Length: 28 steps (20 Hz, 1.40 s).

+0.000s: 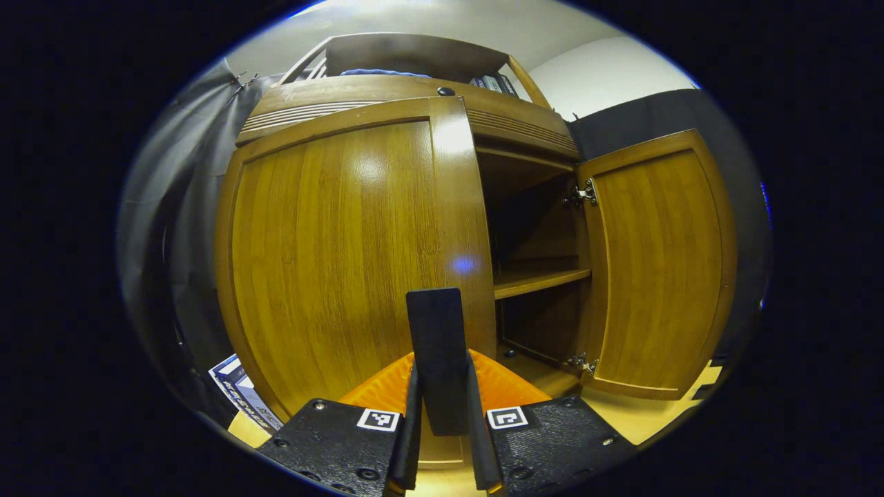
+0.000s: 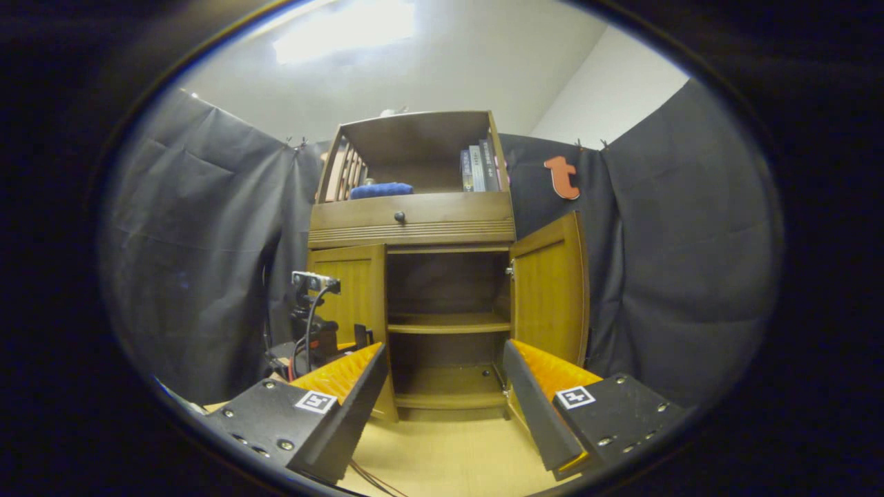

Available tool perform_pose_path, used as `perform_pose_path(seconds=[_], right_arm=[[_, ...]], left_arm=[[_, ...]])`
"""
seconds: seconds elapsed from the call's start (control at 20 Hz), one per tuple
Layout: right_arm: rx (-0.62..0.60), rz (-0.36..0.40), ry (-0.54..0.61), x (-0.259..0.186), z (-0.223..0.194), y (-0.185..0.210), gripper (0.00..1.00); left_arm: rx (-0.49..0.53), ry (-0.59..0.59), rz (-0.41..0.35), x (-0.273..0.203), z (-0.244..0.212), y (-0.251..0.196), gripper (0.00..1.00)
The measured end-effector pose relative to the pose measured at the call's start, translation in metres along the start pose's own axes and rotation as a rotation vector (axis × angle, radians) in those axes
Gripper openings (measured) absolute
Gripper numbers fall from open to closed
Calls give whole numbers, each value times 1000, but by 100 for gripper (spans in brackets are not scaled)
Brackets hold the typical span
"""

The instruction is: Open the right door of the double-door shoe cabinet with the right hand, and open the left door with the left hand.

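The wooden shoe cabinet (image 2: 414, 228) stands ahead of me. Its right door (image 2: 549, 297) (image 1: 659, 269) is swung wide open, so the inside shelf (image 2: 445, 323) shows. The left door (image 1: 345, 262) (image 2: 349, 304) looks flat against the cabinet front or barely ajar. My left gripper (image 1: 442, 359) is shut on a dark upright handle (image 1: 434, 324) at that door's inner edge. From the right gripper view, the left gripper (image 2: 356, 337) sits low beside the left door. My right gripper (image 2: 443, 348) is open and holds nothing, a good way back from the cabinet.
Above the doors is a drawer with a dark knob (image 2: 399, 217). An open top shelf holds books (image 2: 480, 169) and a blue cloth (image 2: 381, 190). Black cloth walls (image 2: 207, 262) close in both sides. The floor (image 2: 449, 455) is light wood, with printed paper (image 1: 238, 393) low left.
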State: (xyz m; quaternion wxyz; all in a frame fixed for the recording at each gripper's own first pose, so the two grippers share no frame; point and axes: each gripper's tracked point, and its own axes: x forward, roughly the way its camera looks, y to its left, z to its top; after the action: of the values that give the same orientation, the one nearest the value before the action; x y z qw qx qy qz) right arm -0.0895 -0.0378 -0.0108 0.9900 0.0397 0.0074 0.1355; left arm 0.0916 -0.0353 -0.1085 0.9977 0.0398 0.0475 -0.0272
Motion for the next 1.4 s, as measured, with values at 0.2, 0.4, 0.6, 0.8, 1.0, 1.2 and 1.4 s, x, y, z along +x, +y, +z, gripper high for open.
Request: perform_pose_path(seconds=[0.2, 0.4, 0.6, 0.8, 1.0, 1.2, 1.4], right_arm=[[3, 12, -13, -5, 3, 6, 100], [-35, 32, 15, -8, -6, 22, 99], [-43, 52, 15, -8, -6, 35, 99], [-43, 56, 17, -8, -9, 39, 99], [-31, 55, 16, -5, -11, 38, 100], [-14, 57, 17, -3, -14, 37, 100], [-18, 55, 30, -2, -22, 36, 100]], left_arm=[[-11, 8, -11, -24, 1, 3, 31], [-31, 27, -25, -48, 1, 8, 32], [-21, 29, -22, -68, 2, 14, 32], [-29, 29, -11, -85, 2, 23, 33], [-18, 27, -8, -100, 2, 30, 32], [-15, 34, 3, -111, 0, 38, 31], [-22, 52, 22, -123, -2, 48, 31]])
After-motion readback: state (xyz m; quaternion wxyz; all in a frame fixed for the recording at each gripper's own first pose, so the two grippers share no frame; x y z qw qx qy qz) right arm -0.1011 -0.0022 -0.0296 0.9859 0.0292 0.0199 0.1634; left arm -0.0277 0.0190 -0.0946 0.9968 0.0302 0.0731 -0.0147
